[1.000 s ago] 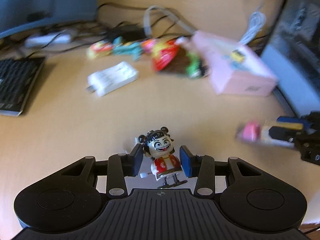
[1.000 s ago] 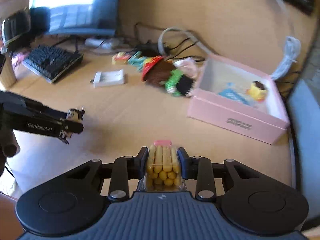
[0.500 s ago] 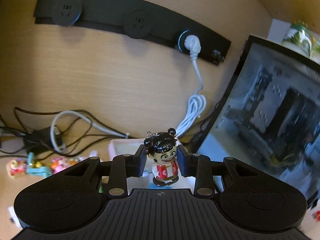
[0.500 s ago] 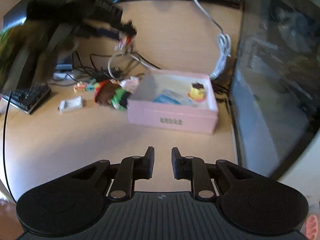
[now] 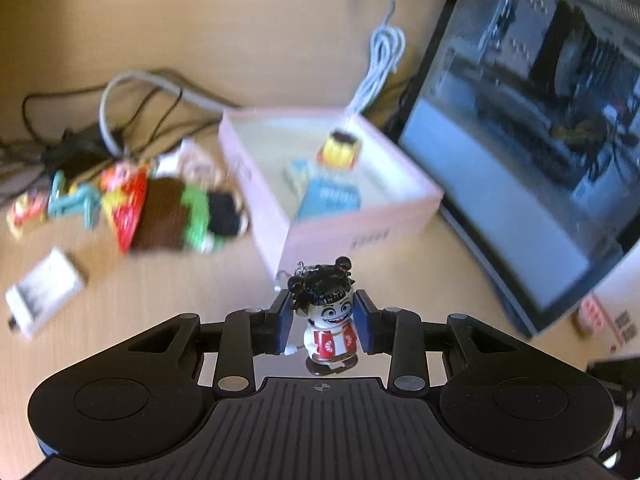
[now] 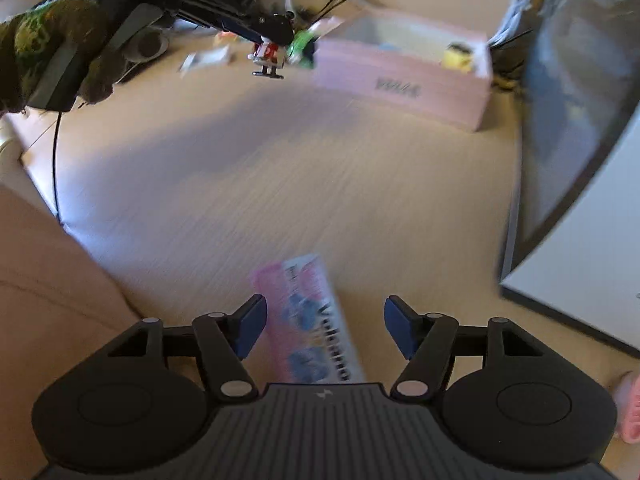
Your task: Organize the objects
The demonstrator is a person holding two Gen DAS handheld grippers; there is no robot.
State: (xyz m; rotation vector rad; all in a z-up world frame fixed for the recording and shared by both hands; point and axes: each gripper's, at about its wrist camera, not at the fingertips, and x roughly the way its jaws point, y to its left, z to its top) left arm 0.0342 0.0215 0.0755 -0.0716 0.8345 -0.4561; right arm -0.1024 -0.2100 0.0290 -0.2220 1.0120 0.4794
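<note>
Desk [image 6: 280,184]: pale wood; pink box [image 5: 360,216] at 12 o'clock.
Left gripper [image 5: 322,322]: jaws clamped on figurine [image 5: 330,320].
Right gripper [image 6: 324,326]: jaws opening, pink packet [image 6: 310,320] lay between, untouched.

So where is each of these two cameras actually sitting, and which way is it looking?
Left wrist view: mounted on the left gripper, looking along its fingers and down at the desk; it shows the wind-up figurine clamped between the pads, with the pink box beyond.
Right wrist view: mounted on the right gripper, tilted down at the desk; its jaws are opening over a pink packet, not pressing it. A sleeve shows at upper left.
Shared: both views show the pink box, the figurine, the left gripper and the monitor.
</note>
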